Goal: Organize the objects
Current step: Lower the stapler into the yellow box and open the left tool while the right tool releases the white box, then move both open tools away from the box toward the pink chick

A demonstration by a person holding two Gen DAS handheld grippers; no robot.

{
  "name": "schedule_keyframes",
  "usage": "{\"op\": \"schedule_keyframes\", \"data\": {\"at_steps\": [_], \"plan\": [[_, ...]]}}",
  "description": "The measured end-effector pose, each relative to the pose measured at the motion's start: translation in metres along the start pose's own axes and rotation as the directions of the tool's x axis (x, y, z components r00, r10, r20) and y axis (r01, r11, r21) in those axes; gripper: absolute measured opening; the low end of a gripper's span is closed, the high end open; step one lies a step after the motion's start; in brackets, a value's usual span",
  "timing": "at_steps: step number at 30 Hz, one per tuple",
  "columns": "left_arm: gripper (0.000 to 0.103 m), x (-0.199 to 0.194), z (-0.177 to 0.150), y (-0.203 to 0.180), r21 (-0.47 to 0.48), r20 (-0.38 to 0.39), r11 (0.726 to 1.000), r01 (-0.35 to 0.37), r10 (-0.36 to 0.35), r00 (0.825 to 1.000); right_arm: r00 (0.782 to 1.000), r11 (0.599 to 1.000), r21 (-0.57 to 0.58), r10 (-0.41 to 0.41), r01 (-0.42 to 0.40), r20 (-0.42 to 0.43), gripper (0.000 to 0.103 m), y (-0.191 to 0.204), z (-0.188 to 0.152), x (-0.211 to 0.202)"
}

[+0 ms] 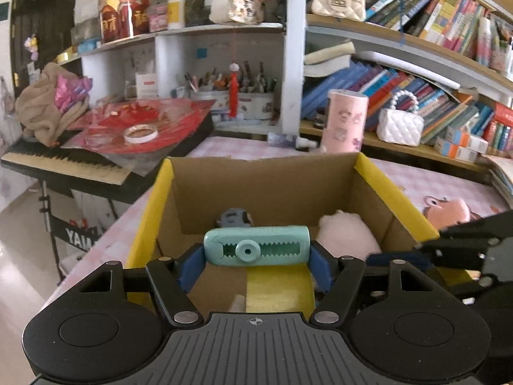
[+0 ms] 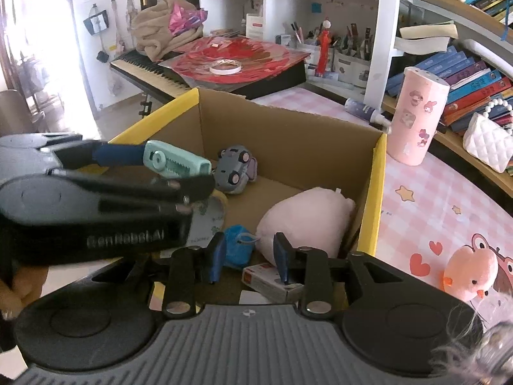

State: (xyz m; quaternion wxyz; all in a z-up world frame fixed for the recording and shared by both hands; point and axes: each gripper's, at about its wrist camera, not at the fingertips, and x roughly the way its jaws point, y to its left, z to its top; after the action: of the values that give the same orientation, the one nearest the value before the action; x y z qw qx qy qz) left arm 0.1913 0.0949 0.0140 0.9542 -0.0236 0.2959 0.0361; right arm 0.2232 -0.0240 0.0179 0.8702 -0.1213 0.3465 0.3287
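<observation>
My left gripper is shut on a mint-green utility knife, held crosswise above the open cardboard box; the knife also shows in the right wrist view. My right gripper is open and empty over the box's near edge. Inside the box lie a grey toy car, a pink plush, a blue item and a small carton.
A pink cylinder stands behind the box on the pink tablecloth. A pink duck plush lies at the right. A keyboard with red sheets and tape roll sits at the left. Bookshelves run behind.
</observation>
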Motion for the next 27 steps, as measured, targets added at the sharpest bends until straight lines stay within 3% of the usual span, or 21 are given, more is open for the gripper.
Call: {"op": "schedule_keyframes", "data": {"at_steps": [5, 9, 17, 27], "plan": [[0.07, -0.013, -0.003, 0.005, -0.018, 0.023, 1.0, 0.005, -0.005, 1.0, 0.999, 0.998, 0.035, -0.044, 0.044, 0.02, 0.04, 0.001, -0.003, -0.008], [0.078, -0.03, -0.006, 0.009, -0.04, 0.059, 0.999, 0.012, -0.01, 0.998, 0.994, 0.995, 0.053, -0.087, 0.083, 0.065, 0.043, 0.002, -0.007, -0.02], [0.082, -0.071, -0.017, 0.015, -0.072, 0.12, 0.997, 0.039, -0.03, 0.992, 0.977, 0.982, 0.109, -0.166, 0.152, 0.132, 0.045, 0.009, -0.018, -0.047], [0.084, -0.114, -0.049, 0.024, -0.051, 0.113, 0.998, -0.034, 0.039, 0.993, 0.968, 0.973, 0.143, -0.203, 0.182, 0.149, 0.051, 0.036, -0.045, -0.083]]}}
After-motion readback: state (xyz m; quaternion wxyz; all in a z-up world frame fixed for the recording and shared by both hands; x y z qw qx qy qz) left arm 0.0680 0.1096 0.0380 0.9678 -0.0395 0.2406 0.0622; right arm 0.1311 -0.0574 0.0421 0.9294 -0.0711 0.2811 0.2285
